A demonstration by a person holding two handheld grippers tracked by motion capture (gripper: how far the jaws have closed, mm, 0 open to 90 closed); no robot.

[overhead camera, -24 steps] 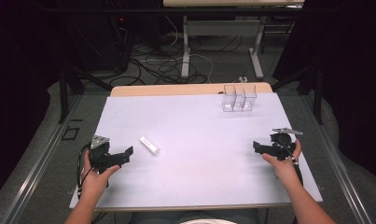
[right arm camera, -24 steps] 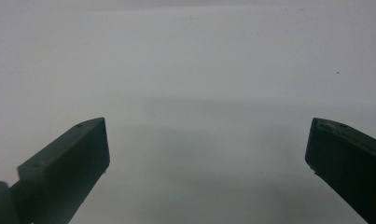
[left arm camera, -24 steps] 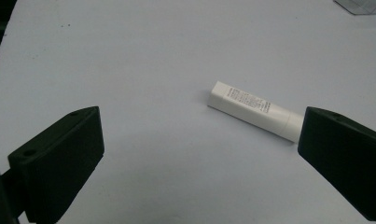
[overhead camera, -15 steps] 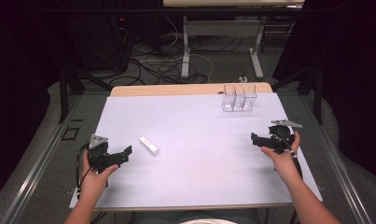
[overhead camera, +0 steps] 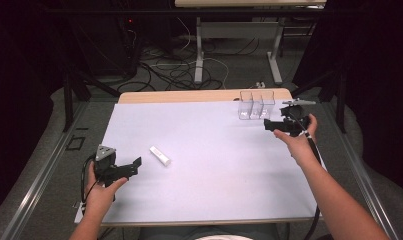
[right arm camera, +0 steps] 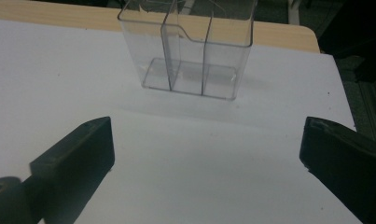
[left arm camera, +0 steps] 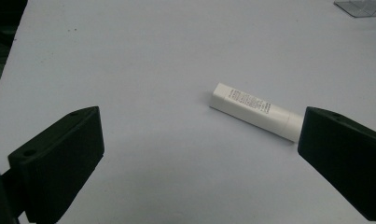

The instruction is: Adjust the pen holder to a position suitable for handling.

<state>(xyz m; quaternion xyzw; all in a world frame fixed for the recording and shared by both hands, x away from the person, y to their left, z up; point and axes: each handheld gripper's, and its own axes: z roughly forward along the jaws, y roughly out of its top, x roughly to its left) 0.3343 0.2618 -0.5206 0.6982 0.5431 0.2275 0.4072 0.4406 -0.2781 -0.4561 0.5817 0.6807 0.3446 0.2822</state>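
your left gripper (overhead camera: 131, 165) has its jaws apart near the white tube (overhead camera: 160, 155) by the worktop's (overhead camera: 214, 165) left edge; your right gripper (overhead camera: 270, 124), jaws apart, faces the clear organiser (overhead camera: 256, 104) at the far right corner.

My left hand-held gripper (overhead camera: 131, 167) sits low near me, jaws wide apart; my right hand-held gripper (overhead camera: 269, 125) is stretched forward, jaws equally wide.

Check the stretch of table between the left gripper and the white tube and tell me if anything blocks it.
Nothing visible does. The left gripper has its jaws wide apart and aimed at the white tube, which lies flat on the white table cover just ahead, with bare cover between them. The clear divided holder stands far off by the right gripper.
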